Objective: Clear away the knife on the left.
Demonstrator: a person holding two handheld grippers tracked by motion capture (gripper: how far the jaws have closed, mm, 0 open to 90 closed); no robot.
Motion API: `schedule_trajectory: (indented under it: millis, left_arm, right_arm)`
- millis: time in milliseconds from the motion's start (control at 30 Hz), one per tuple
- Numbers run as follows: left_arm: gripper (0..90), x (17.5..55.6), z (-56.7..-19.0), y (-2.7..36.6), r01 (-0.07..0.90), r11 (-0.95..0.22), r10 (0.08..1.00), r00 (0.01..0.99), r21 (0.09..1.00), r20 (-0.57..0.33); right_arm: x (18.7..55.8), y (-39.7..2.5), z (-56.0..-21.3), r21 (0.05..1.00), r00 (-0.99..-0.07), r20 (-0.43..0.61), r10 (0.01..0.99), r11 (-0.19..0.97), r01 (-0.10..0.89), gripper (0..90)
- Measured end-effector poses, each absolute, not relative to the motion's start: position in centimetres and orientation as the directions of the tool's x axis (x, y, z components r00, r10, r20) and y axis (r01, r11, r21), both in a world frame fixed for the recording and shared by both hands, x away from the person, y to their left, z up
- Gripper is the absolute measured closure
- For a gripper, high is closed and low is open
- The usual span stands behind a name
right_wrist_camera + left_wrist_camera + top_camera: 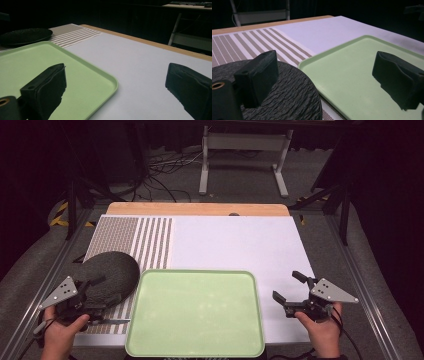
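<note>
- While the left gripper (95, 292) hovers spread over the dark plate (111, 275) at the table's (235, 240) front-left corner, nothing's pinched.
- Right gripper (287, 287) spread, beside the green tray (195, 312) at the front edge.
- No readable writing anywhere.

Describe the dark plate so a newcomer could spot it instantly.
Start at the table and go to its striped mat on the left. The dark plate lies at the mat's near end, just left of the green tray, under the left gripper. It alone is round, black and rough-textured.
</note>
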State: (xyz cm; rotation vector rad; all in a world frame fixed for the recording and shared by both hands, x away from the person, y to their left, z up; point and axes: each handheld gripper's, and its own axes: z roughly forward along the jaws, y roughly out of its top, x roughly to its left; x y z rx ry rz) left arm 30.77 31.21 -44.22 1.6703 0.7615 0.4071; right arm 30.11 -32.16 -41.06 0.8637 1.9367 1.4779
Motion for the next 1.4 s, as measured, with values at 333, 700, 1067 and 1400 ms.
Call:
schedule_trajectory:
  millis: [333, 700, 1067, 1400]
  left_arm:
    - [5.8, 30.4, -43.7, 31.0, 0.236, -0.146, 0.674, 0.735, 0.961, -0.078]
    - [8.8, 30.3, -42.9, 32.3, 0.286, -0.202, 0.628, 0.771, 0.937, -0.1]
    - [14.9, 30.5, -41.5, 32.7, 0.326, -0.373, 0.612, 0.79, 0.869, -0.034]
    - [14.7, 31.1, -40.7, 32.6, 0.375, -0.513, 0.571, 0.821, 0.772, -0.019]
  right_arm:
    - [30.1, -32.2, -41.2, 0.97, -0.649, -0.036, 0.76, 0.183, 0.159, 3.8]
    - [30.7, -31.8, -41.3, 0.969, -0.657, -0.022, 0.753, 0.177, 0.17, 3.6]
    - [31.2, -31.3, -41.7, 0.963, -0.671, -0.011, 0.741, 0.187, 0.192, 2.5]
    - [31.4, -31.3, -42.0, 0.963, -0.692, -0.004, 0.722, 0.189, 0.191, 2.5]
